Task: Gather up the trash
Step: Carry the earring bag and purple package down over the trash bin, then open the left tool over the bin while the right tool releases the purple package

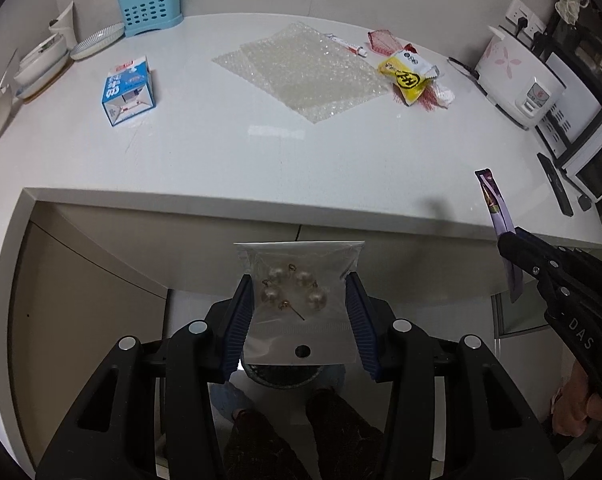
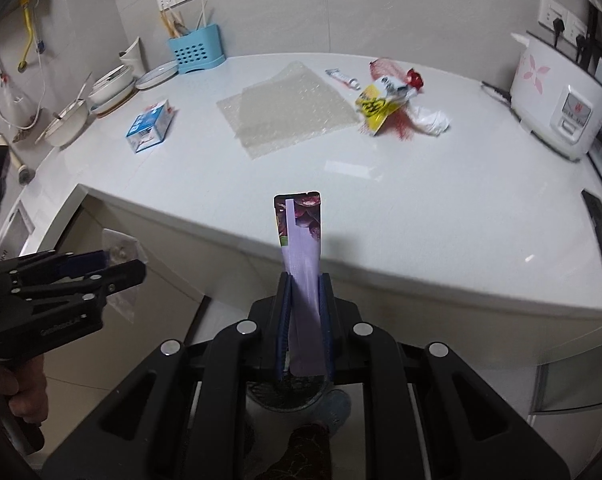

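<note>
You are carrying two pieces off the worktop (image 1: 261, 160) edge: your left claw (image 1: 299, 308) is clamping a clear zip bag (image 1: 299, 304) of pearl beads flat between its pads, and your right claw (image 2: 304, 312) is pinching a purple wrapper (image 2: 303, 248), long axis running straight out along the fingers, printed end pointing away towards the worktop. A dark bin (image 1: 279, 380) is showing just below the pads, so the next move is probably lowering over it and releasing. Farther back, bubble wrap (image 1: 301, 72), a milk carton (image 1: 129, 90) and a yellow packet (image 1: 409, 74) are lying uncollected.
</note>
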`<state>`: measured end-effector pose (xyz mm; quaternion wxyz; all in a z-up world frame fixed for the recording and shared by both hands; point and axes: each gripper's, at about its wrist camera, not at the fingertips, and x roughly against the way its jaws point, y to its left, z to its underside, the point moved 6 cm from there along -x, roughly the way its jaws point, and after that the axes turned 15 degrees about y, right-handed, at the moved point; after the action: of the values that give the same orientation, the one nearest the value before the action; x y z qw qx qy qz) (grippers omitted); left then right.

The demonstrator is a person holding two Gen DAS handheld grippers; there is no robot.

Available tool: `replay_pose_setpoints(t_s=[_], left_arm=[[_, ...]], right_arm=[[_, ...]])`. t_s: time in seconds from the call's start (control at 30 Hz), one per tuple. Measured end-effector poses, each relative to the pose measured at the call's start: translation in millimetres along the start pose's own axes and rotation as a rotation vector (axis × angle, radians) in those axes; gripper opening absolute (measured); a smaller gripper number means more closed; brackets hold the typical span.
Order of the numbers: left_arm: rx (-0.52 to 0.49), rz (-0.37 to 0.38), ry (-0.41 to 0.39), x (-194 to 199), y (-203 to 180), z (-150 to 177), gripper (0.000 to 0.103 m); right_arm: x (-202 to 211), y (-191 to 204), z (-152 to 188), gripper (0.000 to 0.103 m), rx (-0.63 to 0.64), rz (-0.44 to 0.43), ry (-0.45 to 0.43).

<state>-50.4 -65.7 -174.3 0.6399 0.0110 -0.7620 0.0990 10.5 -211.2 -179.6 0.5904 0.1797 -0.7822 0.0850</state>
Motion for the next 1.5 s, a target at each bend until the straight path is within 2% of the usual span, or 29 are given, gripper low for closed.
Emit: replay_pose_setpoints(t_s=[0.33,0.43,0.77,1.0,1.27,1.3,1.5], left_arm=[[0.003,-0.011,0.072,-79,22,39,0.045],[0.010,0.014,0.095,-107,27,46,0.045],[0.016,0.041,0.198,-216,30,61,0.045],[-0.003,0.059,0.270,-284,30,75,0.045],[-0.044,0.077,0.311,-325,28,80,0.050],[-0.045,0.071,0.313,-328,27,81,0.055],[-0.020,0.070,0.328,-333,29,81,0.058]], right_arm=[[-73,14,54,0.013,0.017,-0.036,0.090],[-102,16,64,0.013,0.024,-0.039,0.127],[-203,11,90,0.013,0.037,-0.038,0.301],[-259,8,101,0.013,0.036,-0.048,0.379],[-301,3,106,0.013,0.027,-0.045,0.438],[-305,6,105,0.013,0.024,-0.044,0.444],[-320,6,107,0.013,0.020,-0.039,0.472]])
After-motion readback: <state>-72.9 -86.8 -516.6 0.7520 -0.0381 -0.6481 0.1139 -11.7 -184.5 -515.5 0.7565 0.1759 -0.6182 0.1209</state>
